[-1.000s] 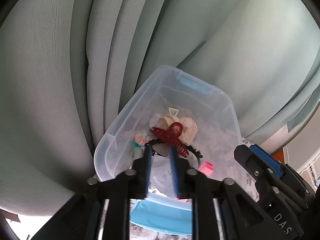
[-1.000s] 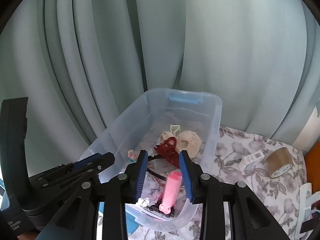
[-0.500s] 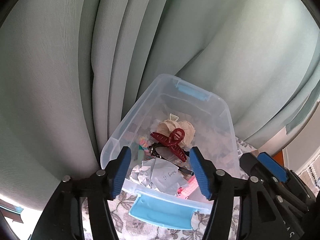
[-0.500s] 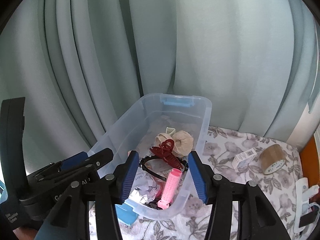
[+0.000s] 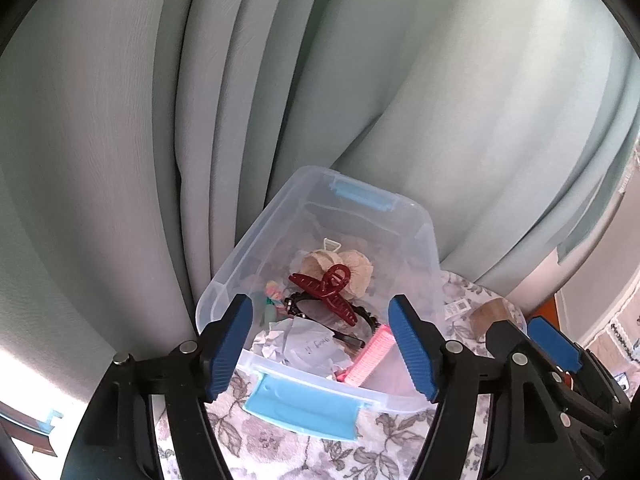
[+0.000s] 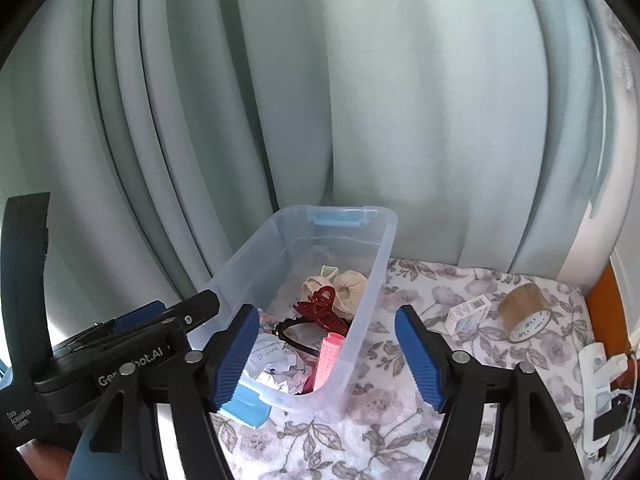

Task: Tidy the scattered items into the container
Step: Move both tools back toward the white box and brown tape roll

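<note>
A clear plastic bin (image 5: 240,248) with blue latches stands against the curtain. In it lie a dark red claw clip (image 5: 324,292), a beige scrunchie (image 5: 356,268), a black headband (image 5: 296,304), crumpled paper (image 5: 304,346) and a pink hair roller (image 5: 370,354). My left gripper (image 5: 319,300) hovers over the bin's near end, its jaws opening, with nothing held between them. My right gripper (image 6: 326,310) is above the bin's right wall (image 6: 372,280), jaws also opening and empty. The roller (image 6: 330,360) leans inside that wall. The left gripper (image 6: 172,310) shows at the left.
On the floral cloth (image 6: 400,420) right of the bin lie a small white box (image 6: 468,314) and a brown tape roll (image 6: 524,312). A white device (image 6: 600,380) sits at the far right edge. Pale green curtain (image 6: 360,120) closes off the back.
Both grippers opened wide and drew back and up from the bin. The pink roller left the right gripper's fingers and now lies in the bin.
</note>
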The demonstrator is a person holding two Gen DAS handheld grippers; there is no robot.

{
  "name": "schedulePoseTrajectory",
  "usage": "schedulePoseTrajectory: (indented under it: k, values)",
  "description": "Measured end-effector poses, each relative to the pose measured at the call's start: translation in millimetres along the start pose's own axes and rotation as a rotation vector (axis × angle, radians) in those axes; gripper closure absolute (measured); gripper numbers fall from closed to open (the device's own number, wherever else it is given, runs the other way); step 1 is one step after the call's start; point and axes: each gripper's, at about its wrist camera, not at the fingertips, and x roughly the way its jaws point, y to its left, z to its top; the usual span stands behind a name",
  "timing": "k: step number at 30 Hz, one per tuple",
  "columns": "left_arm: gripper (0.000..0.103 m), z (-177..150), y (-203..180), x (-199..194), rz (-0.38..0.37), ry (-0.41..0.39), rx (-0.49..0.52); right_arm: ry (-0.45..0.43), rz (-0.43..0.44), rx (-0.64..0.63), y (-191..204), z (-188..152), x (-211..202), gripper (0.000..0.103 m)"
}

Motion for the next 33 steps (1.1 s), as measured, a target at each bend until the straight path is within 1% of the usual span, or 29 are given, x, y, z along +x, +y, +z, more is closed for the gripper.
schedulePoseTrajectory:
  k: [2,4,10,16,20,27,31,33]
  values:
    - [0.031,0,-5,-6,0.001,-0.009,0.012,-0.019,0.006,0.011,-4,-1,-8,0.021]
    - [0.03,1,-9,-10,0.001,-0.015,0.02,-0.034,0.005,0.019,-7,-3,-15,0.014]
    - [0.03,2,-28,-24,-0.007,-0.034,0.064,-0.068,0.0,0.057,-24,-6,-35,0.0]
    - [0.03,0,-55,-36,-0.019,-0.047,0.127,-0.101,-0.009,0.095,-45,-10,-55,0.0]
    - [0.03,-3,-76,-43,-0.03,-0.058,0.171,-0.133,-0.039,0.11,-60,-16,-71,0.0]
    - [0.03,-16,-113,-48,-0.057,-0.045,0.251,-0.16,-0.081,0.157,-94,-33,-94,0.0]
    - [0.03,-23,-137,-51,-0.061,-0.037,0.306,-0.195,-0.114,0.172,-112,-40,-106,0.0]
    - [0.03,-27,-149,-52,-0.065,-0.034,0.332,-0.205,-0.117,0.191,-122,-45,-113,0.0]
